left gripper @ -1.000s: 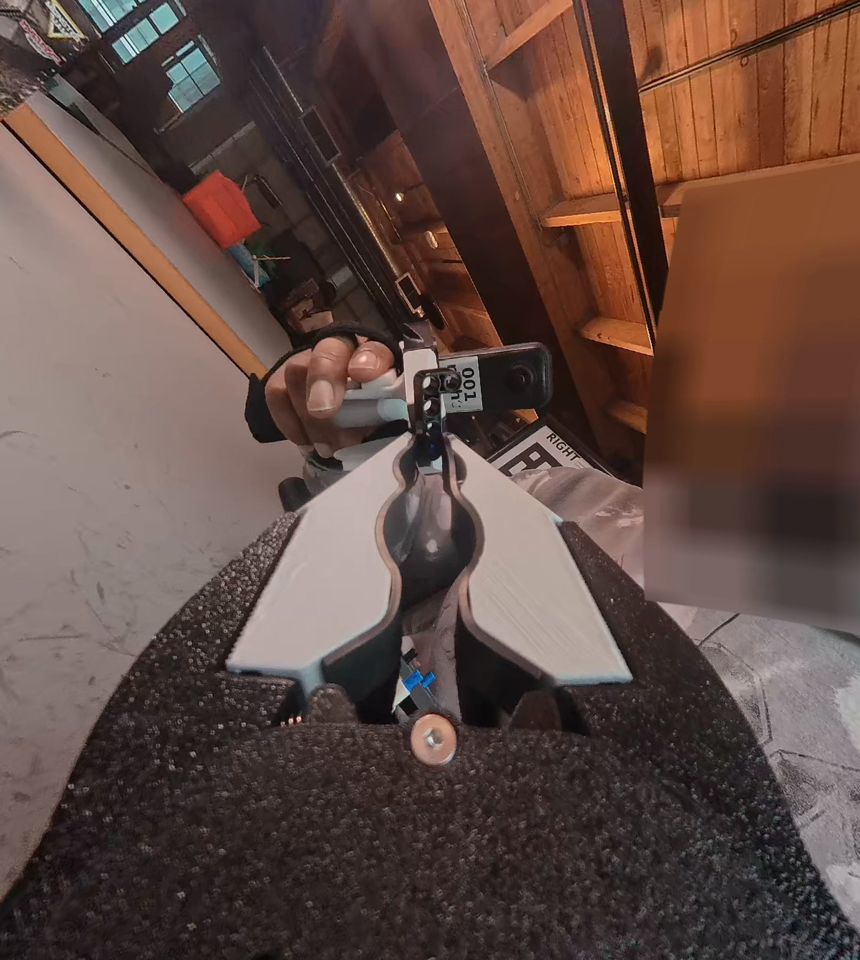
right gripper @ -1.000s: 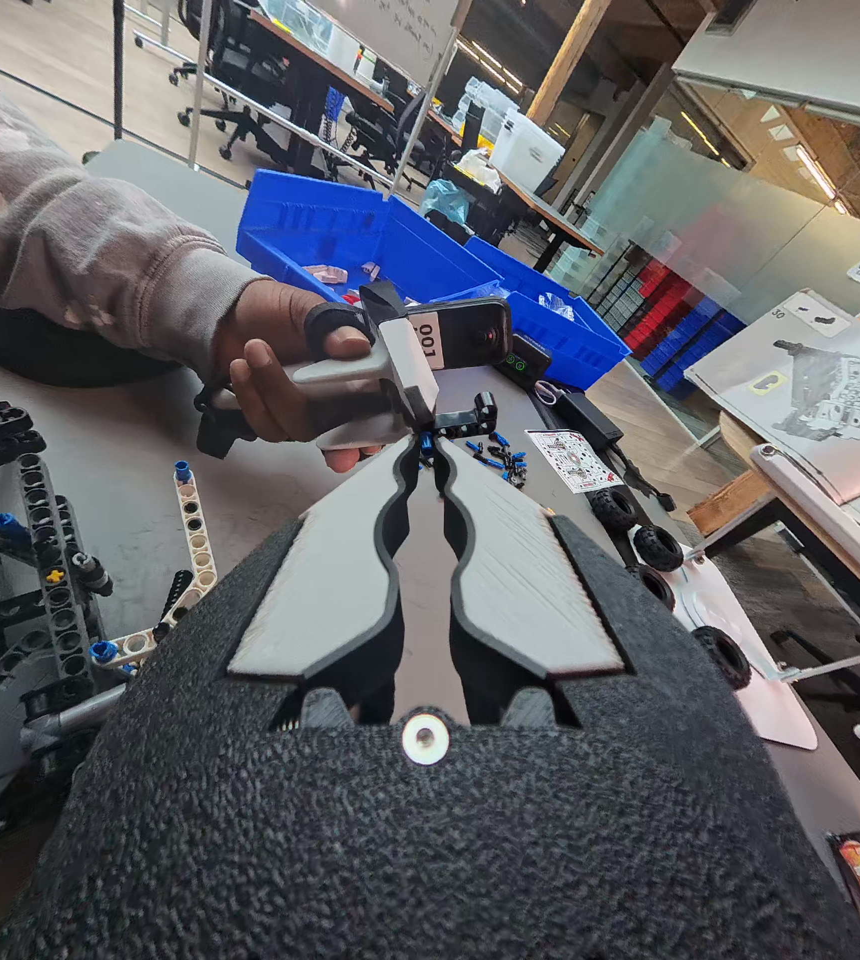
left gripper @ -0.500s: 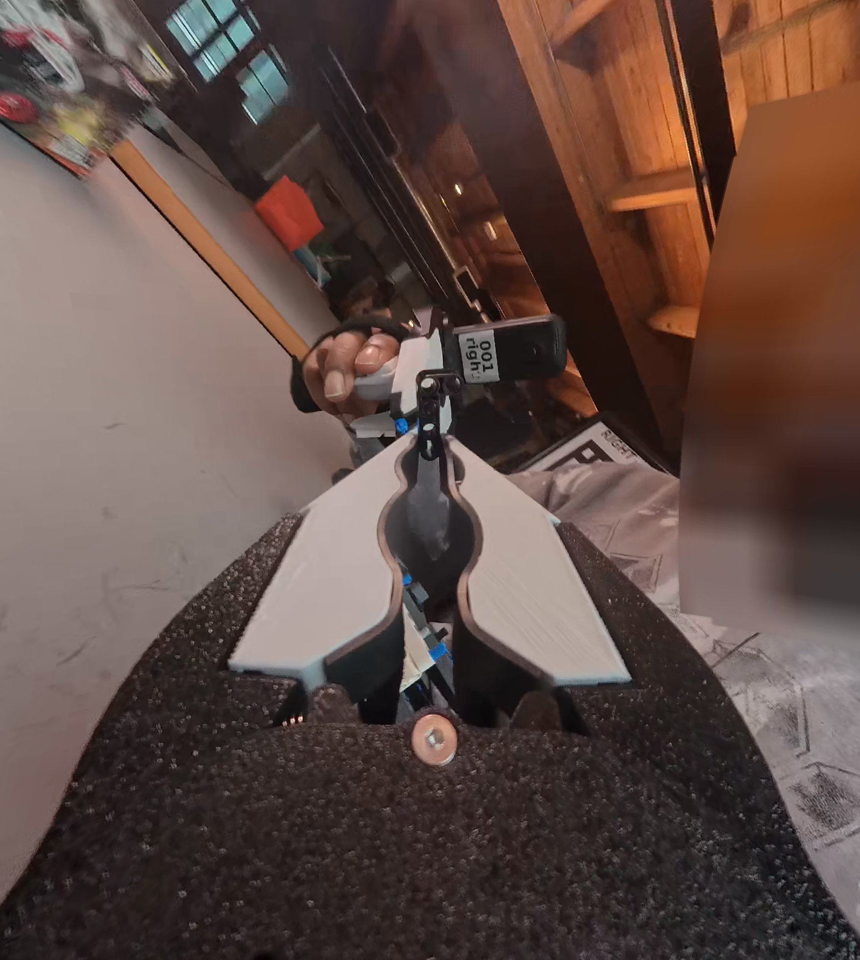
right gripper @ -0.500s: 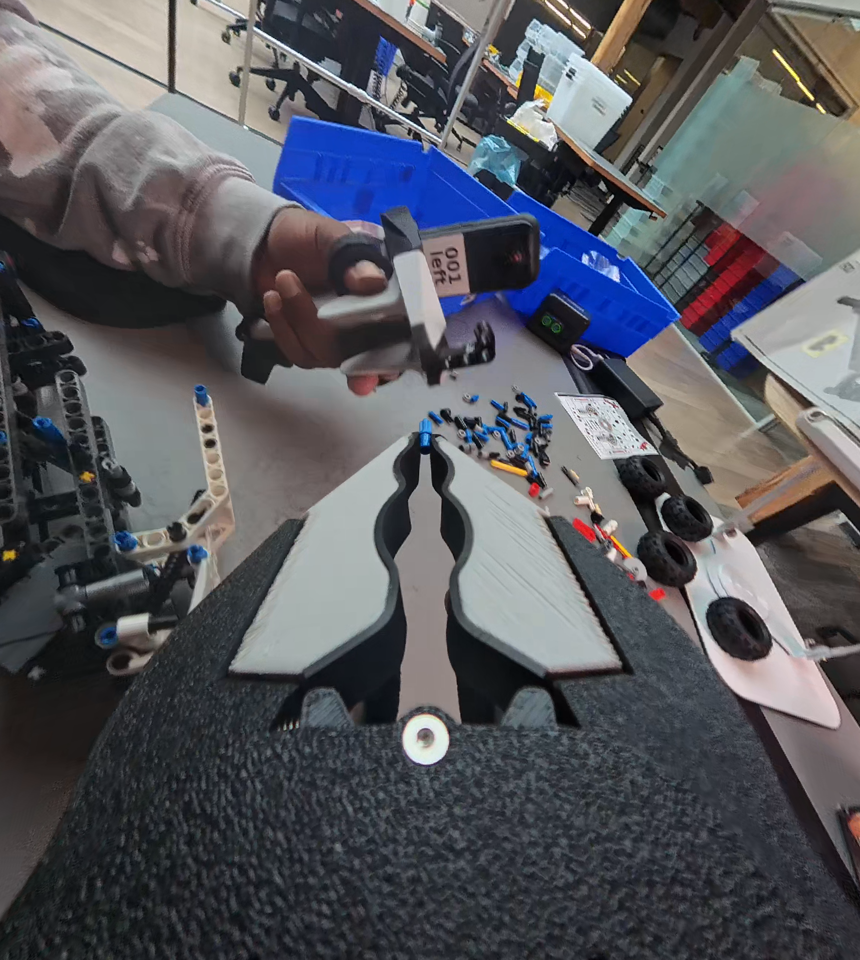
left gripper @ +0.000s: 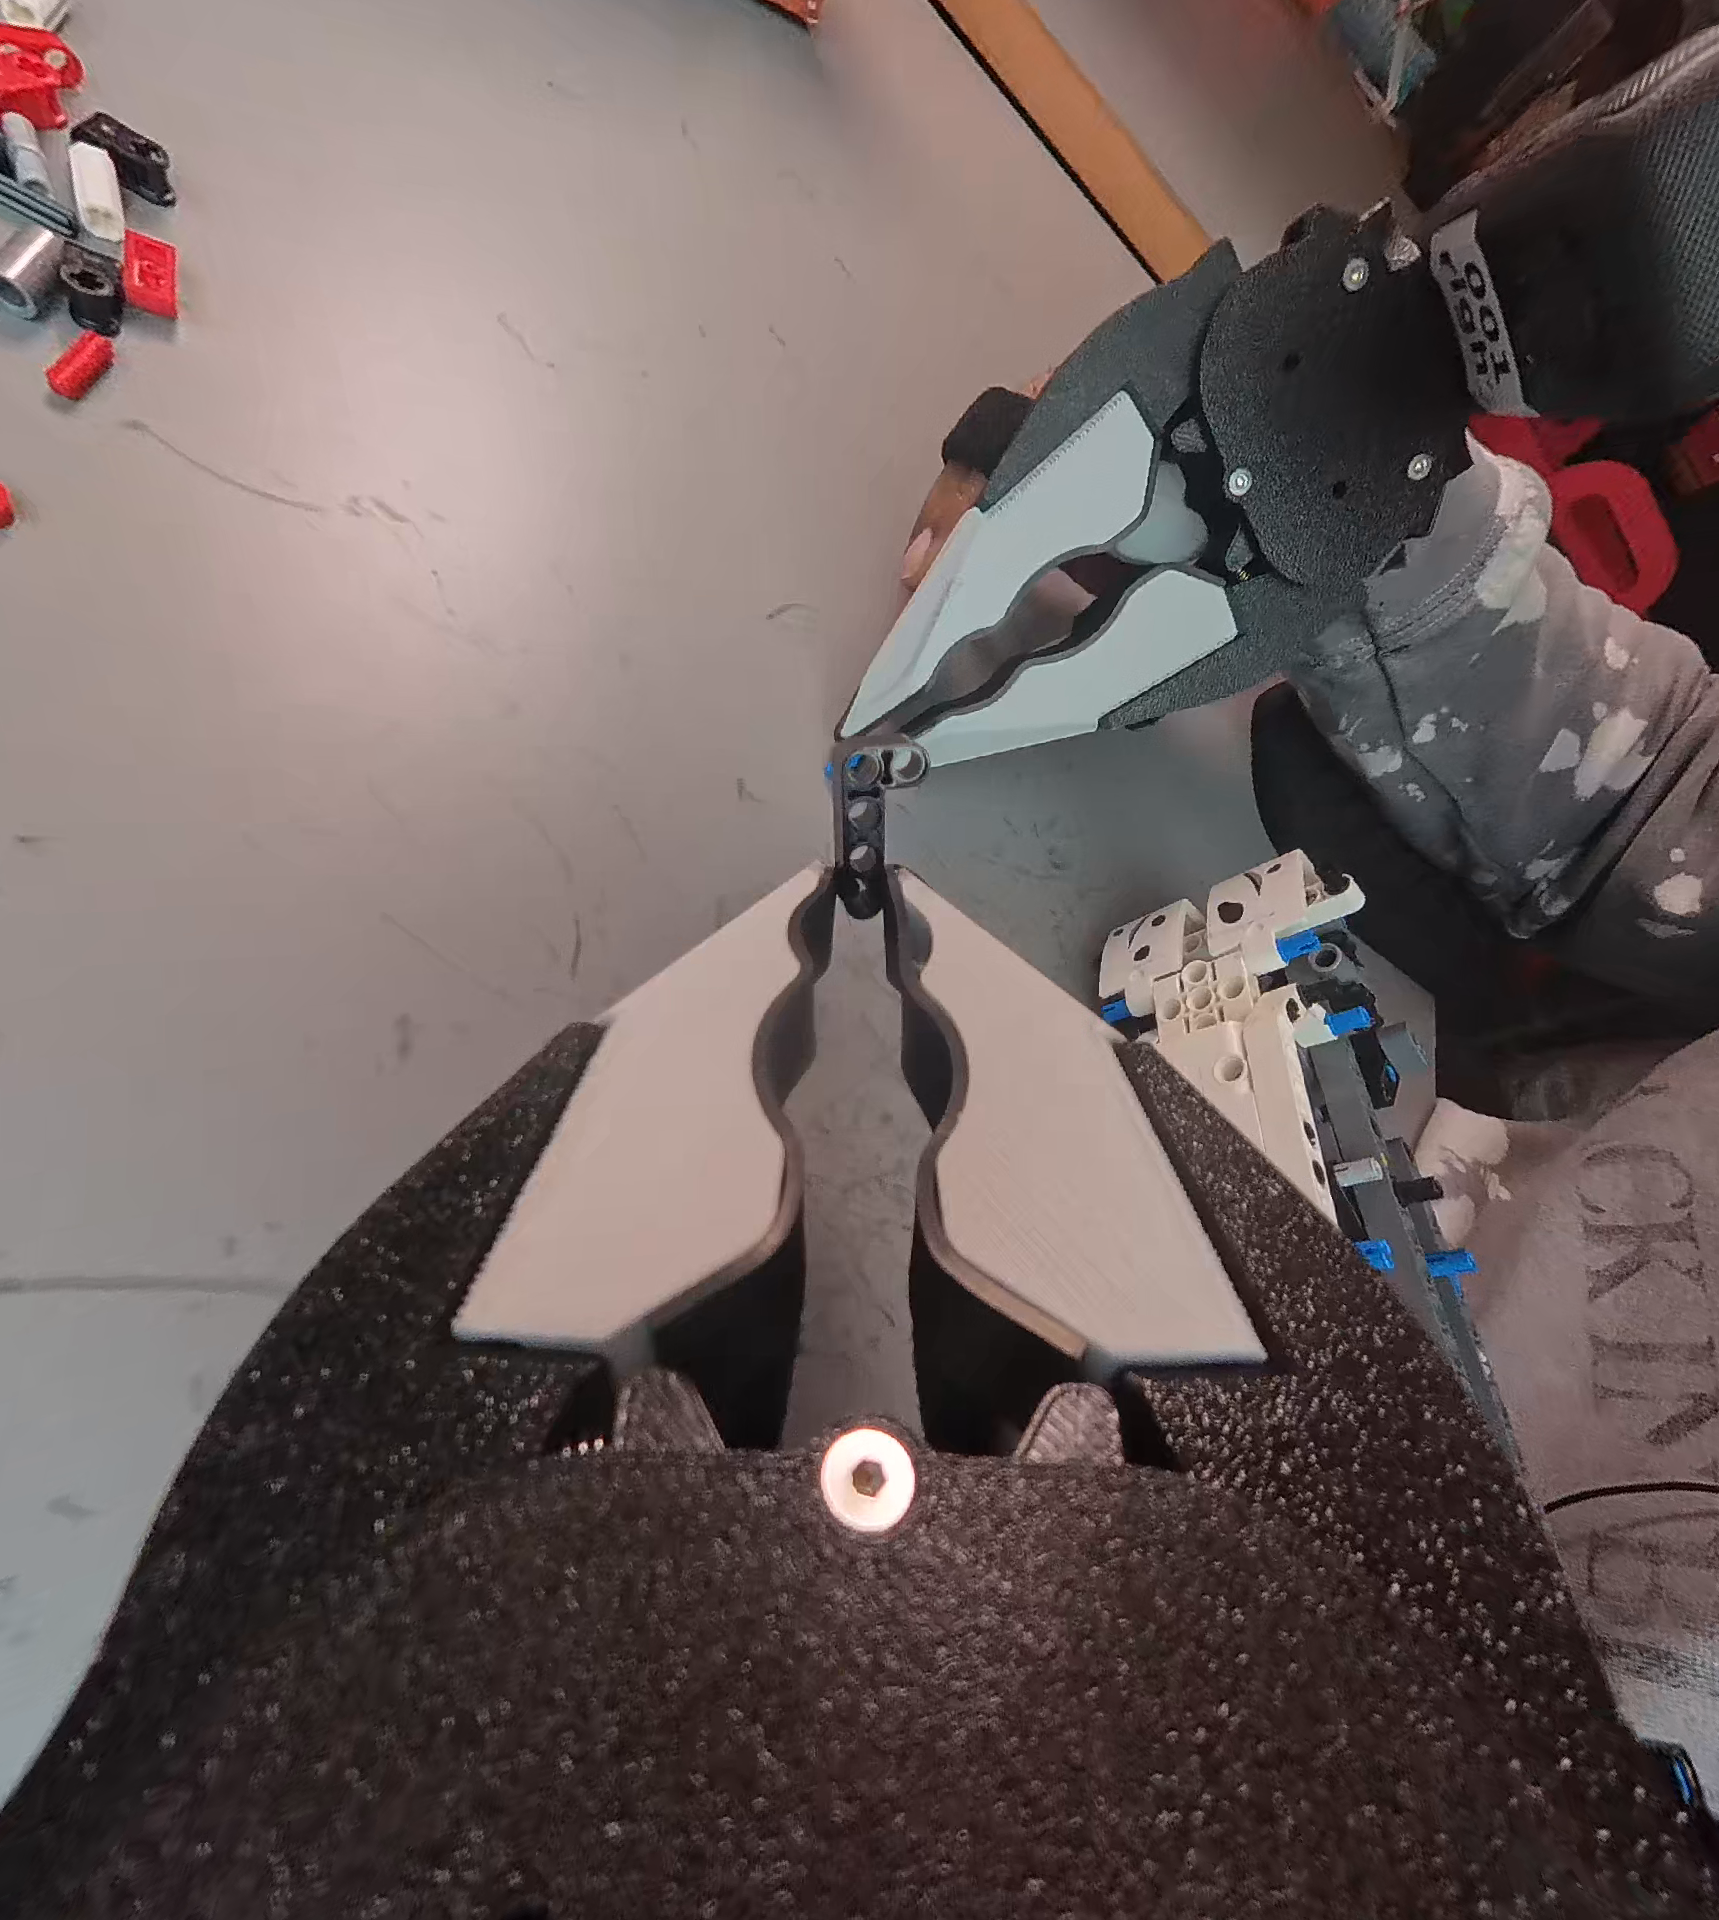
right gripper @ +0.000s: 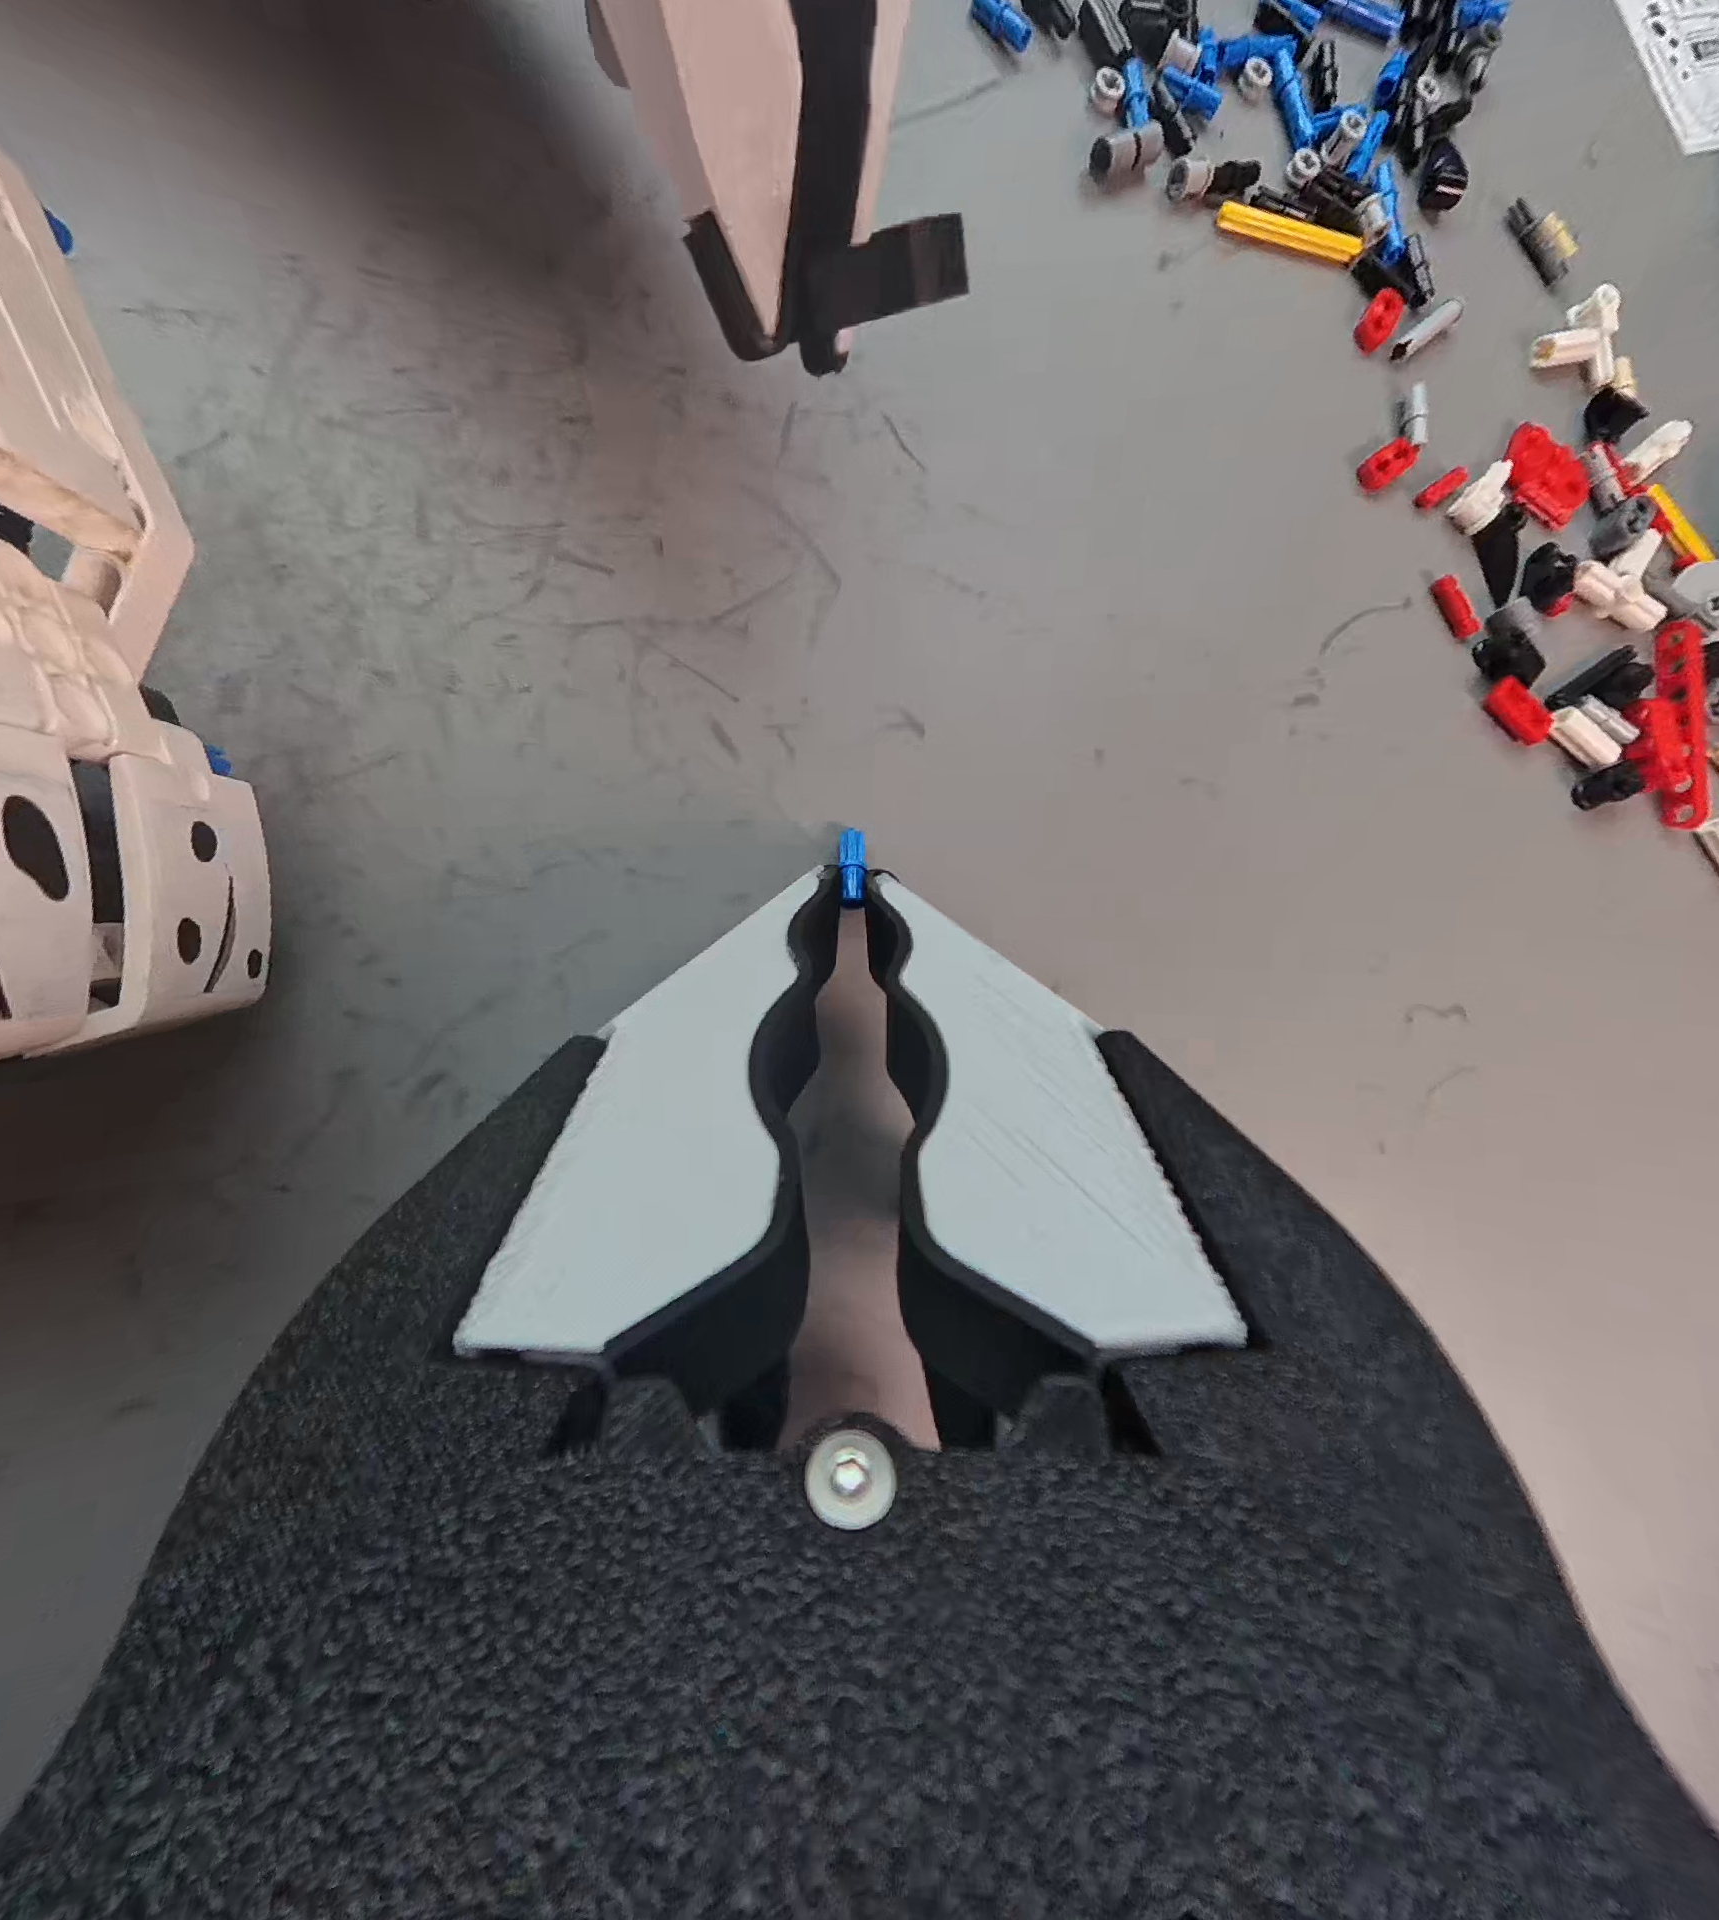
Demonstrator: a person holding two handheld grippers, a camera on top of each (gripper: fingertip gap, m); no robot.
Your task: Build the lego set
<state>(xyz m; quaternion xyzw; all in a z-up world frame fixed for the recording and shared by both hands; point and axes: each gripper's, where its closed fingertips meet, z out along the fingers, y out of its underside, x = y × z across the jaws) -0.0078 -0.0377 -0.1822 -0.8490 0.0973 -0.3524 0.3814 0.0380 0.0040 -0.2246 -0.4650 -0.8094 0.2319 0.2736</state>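
- Left wrist view: your left gripper [left gripper: 860, 888] pinches the black beam [left gripper: 863, 821], now swung down over the table [left gripper: 419, 623].
- Your right gripper [right gripper: 850, 883] pinches 1 blue pin [right gripper: 850, 860], now apart from the beam; insertion looks pending.

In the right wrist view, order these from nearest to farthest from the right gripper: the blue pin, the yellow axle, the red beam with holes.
1. blue pin: pinched at the tips of the right gripper.
2. red beam with holes: off to the right, in the loose pile.
3. yellow axle: far upper right, below the blue and black pins.
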